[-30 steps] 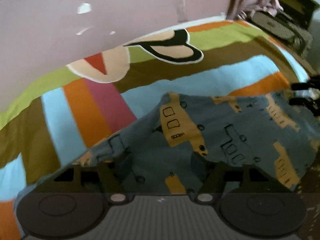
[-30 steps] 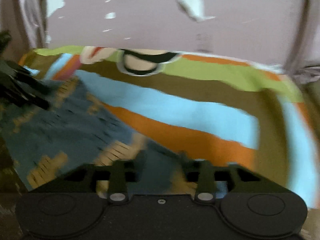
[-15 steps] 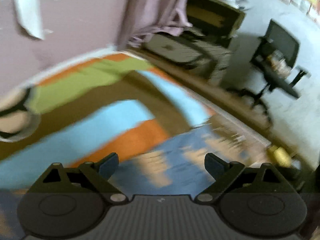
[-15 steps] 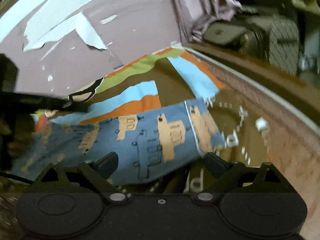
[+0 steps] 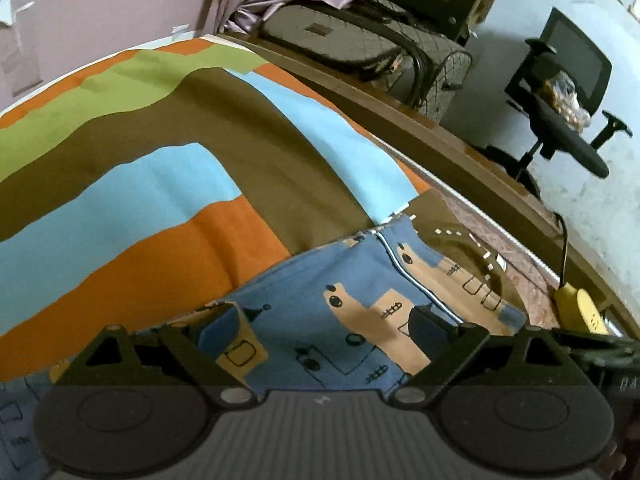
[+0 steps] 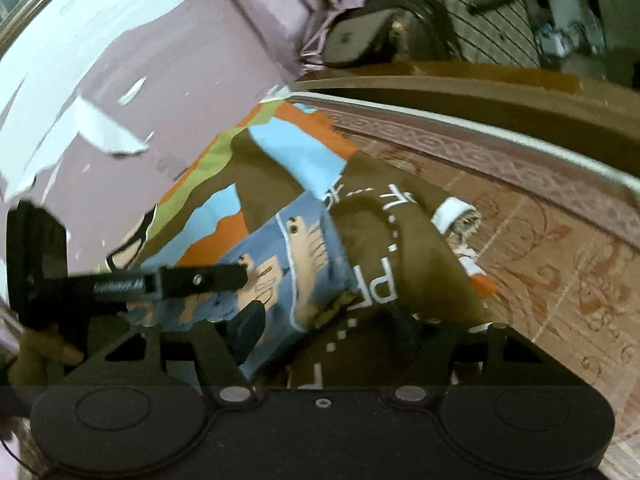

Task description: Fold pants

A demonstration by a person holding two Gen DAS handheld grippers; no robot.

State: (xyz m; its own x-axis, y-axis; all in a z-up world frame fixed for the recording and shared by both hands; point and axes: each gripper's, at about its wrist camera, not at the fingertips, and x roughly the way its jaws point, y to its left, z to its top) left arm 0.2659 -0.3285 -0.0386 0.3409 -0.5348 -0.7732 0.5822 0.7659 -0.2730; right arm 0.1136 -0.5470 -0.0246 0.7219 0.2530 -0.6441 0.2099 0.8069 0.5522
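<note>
The blue pants (image 5: 352, 292) with tan vehicle prints lie on a striped bedsheet (image 5: 160, 184), their end near the bed's right side. My left gripper (image 5: 326, 326) is open wide and low over this end, with cloth lying between its fingers. In the right wrist view the pants' corner (image 6: 304, 256) rests on a brown lettered part of the sheet (image 6: 380, 240). My right gripper (image 6: 332, 328) straddles that corner with its jaws closing; the pads do not press the cloth. The left gripper's black finger (image 6: 200, 280) reaches over the pants from the left, with a hand (image 6: 40, 356) behind it.
Bare patterned mattress (image 6: 540, 240) shows beyond the sheet's edge. A wooden bed rail (image 5: 460, 148) runs along the right. Behind it stand dark bags (image 5: 340, 40) and an office chair (image 5: 560, 92). A yellow power strip (image 5: 580, 308) lies by the rail.
Both views swung from the middle of the pants to their right end. The left jaws spread wider. The right view rolled, and its jaws went wide and then narrowed around the pants' corner.
</note>
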